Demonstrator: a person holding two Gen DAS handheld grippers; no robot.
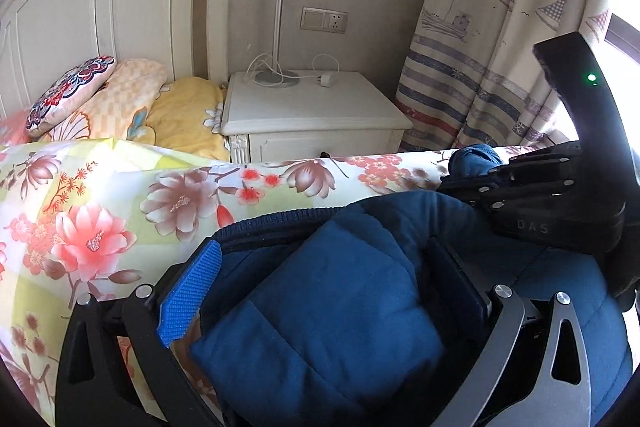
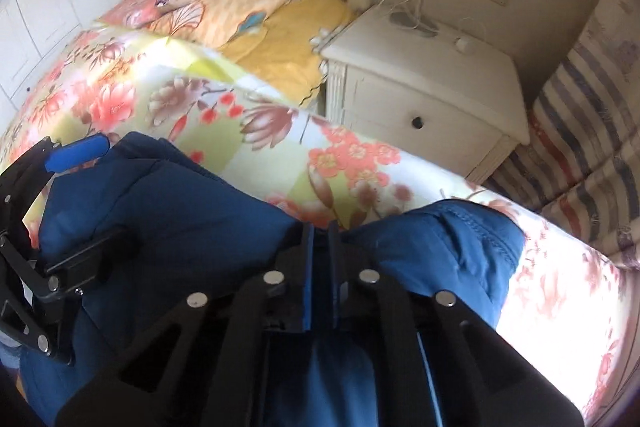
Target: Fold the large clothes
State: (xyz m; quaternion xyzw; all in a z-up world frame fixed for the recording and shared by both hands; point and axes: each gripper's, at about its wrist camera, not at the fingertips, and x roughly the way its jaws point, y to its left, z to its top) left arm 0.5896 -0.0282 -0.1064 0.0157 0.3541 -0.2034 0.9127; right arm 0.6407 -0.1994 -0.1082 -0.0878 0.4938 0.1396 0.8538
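Our navy padded jacket lies on the bed's floral quilt, near the nightstand. Left hand-held gripper grips a thick fold, right hand-held gripper is pinched closed on its edge; we'd lift evenly, keeping both edges level.

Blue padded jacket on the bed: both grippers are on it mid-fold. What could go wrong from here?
1. The right gripper looks shut on only a thin edge of the blue padded jacket; the puffy fabric may slip out.
2. The left gripper straddles a thick bunched wad, so the fold may come out lumpy.
3. Dragging could ruck the floral quilt.
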